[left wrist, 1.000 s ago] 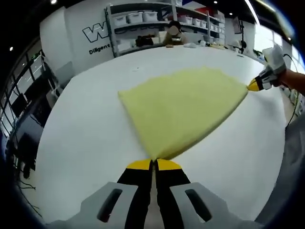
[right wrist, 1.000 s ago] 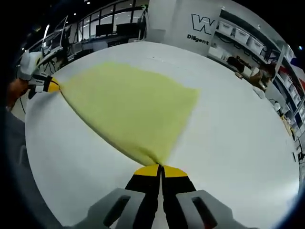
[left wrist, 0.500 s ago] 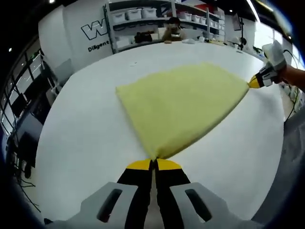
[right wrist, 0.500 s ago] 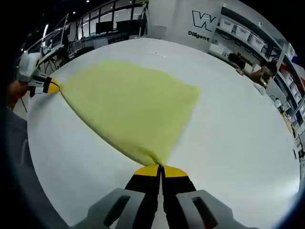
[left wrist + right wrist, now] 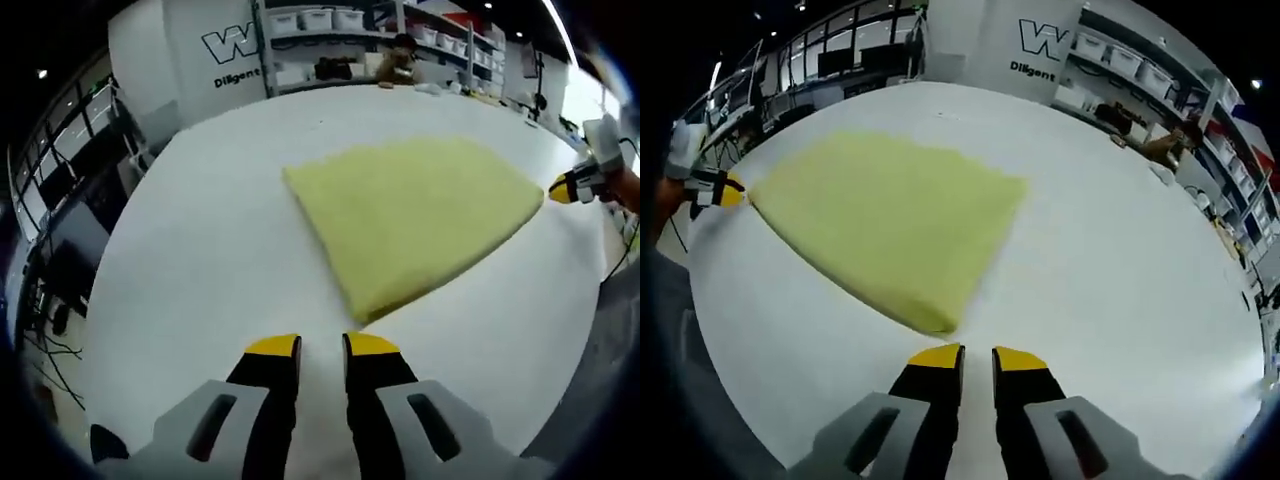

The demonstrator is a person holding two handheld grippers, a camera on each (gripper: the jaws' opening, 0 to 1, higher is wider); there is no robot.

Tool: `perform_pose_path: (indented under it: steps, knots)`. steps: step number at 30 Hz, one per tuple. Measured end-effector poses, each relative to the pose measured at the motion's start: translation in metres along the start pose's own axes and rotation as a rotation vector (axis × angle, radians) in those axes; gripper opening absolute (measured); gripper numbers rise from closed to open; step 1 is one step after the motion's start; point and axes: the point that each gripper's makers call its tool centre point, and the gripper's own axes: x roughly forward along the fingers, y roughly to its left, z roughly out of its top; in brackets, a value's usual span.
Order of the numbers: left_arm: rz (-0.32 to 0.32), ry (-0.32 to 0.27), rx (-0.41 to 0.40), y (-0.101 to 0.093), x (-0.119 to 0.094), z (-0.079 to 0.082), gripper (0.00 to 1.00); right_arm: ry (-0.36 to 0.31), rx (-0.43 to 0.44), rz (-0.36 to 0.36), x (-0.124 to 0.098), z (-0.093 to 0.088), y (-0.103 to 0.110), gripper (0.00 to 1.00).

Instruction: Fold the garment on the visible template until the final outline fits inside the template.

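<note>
A folded pale yellow garment [image 5: 415, 215] lies flat on the white table [image 5: 200, 250]; the right gripper view shows the same garment [image 5: 885, 215]. My left gripper [image 5: 322, 347] is open, drawn back a little from the garment's near corner, with nothing between its fingers. My right gripper [image 5: 978, 354] is open as well, just short of the other near corner. In the left gripper view the right gripper [image 5: 562, 189] stands beside the garment's far right corner. In the right gripper view the left gripper [image 5: 725, 193] sits at the far left corner. No template outline can be made out.
Shelving with white bins [image 5: 330, 20] and a seated person [image 5: 400, 65] stand beyond the table's far edge. Desks with monitors [image 5: 850, 65] line the back of the room. The table's near edge [image 5: 700, 300] curves close by, with dark floor below it.
Both grippers have opened and let go of the garment's corners, then drawn back slightly. The garment now lies flat on the table.
</note>
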Motion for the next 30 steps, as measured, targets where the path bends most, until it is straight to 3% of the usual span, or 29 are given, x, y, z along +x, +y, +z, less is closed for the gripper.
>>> perform_pose_path:
  steps: [5,10,17,20,24,30]
  knots:
    - [0.007,-0.064,-0.018,0.002,-0.018,0.017,0.18,-0.055,0.018,-0.033,-0.018,0.014,-0.006,0.07]
    - [-0.011,-0.108,-0.019,-0.012,-0.031,0.027,0.18,-0.111,0.016,-0.032,-0.037,0.031,0.002,0.07]
    - [-0.059,-0.170,-0.022,-0.043,-0.053,0.035,0.21,-0.166,-0.007,0.014,-0.055,0.045,0.041,0.08]
    - [-0.076,-0.183,-0.028,-0.053,-0.057,0.034,0.23,-0.175,-0.016,0.029,-0.056,0.043,0.056,0.09]
    - [-0.108,-0.206,-0.044,-0.064,-0.058,0.034,0.38,-0.167,-0.016,0.027,-0.054,0.036,0.061,0.28]
    - [-0.142,-0.228,-0.075,-0.077,-0.063,0.036,0.56,-0.202,0.008,0.002,-0.065,0.038,0.058,0.46]
